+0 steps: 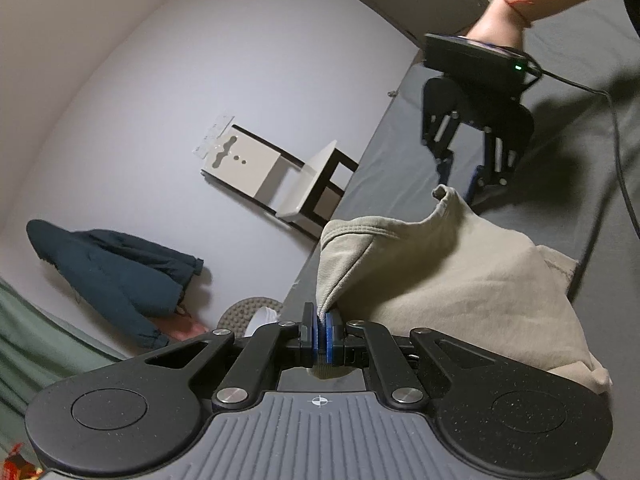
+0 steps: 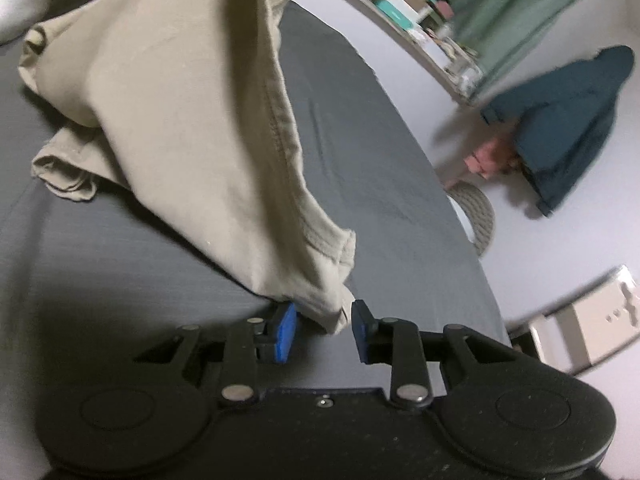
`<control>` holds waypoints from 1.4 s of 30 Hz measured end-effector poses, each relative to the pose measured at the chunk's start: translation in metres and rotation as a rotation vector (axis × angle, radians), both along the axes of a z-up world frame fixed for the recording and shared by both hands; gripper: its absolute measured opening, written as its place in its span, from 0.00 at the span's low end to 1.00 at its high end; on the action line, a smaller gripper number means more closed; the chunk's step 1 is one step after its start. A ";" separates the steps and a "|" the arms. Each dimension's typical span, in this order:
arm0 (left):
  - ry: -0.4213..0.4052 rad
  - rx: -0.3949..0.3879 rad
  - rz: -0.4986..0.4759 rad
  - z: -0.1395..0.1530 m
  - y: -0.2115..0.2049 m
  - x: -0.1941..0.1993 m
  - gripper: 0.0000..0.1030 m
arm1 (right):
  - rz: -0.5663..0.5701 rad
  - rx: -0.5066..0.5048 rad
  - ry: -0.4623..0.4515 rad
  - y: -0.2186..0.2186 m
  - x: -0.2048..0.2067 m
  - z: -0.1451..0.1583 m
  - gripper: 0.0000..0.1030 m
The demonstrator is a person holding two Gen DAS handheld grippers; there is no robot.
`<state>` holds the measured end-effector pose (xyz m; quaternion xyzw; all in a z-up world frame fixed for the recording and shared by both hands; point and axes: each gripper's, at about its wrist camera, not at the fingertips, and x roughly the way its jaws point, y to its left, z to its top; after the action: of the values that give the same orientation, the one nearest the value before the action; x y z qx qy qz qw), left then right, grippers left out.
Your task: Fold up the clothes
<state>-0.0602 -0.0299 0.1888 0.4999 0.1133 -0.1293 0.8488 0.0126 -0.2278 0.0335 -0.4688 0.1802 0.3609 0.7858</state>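
1. Left claw (image 1: 325, 330) clenches the beige garment (image 1: 440, 280), lifted over the grey bed (image 1: 560, 80).
2. Right claw (image 2: 324, 330) stands parted around a corner, ungripped.
3. Closing squarely on the hem should keep the fold even.

- A home bedroom: a bed (image 1: 400, 128) with a grey sheet.
- Beside the bed, a chair (image 1: 280, 176) and a jacket (image 1: 116, 268) on the floor.
- Beyond the bed, green curtain (image 2: 516, 12), cluttered shelf (image 2: 420, 12).
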 end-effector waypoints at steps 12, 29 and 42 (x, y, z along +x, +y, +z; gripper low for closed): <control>-0.061 -0.010 0.059 0.007 -0.001 0.016 0.04 | -0.075 0.098 0.010 0.000 0.014 0.026 0.06; -0.592 -0.156 0.147 0.231 0.027 -0.090 0.04 | -0.472 0.254 -0.929 0.029 -0.157 0.281 0.04; -0.559 -0.220 0.040 0.263 0.024 -0.143 0.04 | -0.536 0.246 -0.968 0.016 -0.216 0.377 0.01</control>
<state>-0.2032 -0.0063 0.4518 0.4190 -0.1296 0.0188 0.8985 -0.2038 -0.2119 0.4109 -0.4238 -0.1311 -0.0890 0.8918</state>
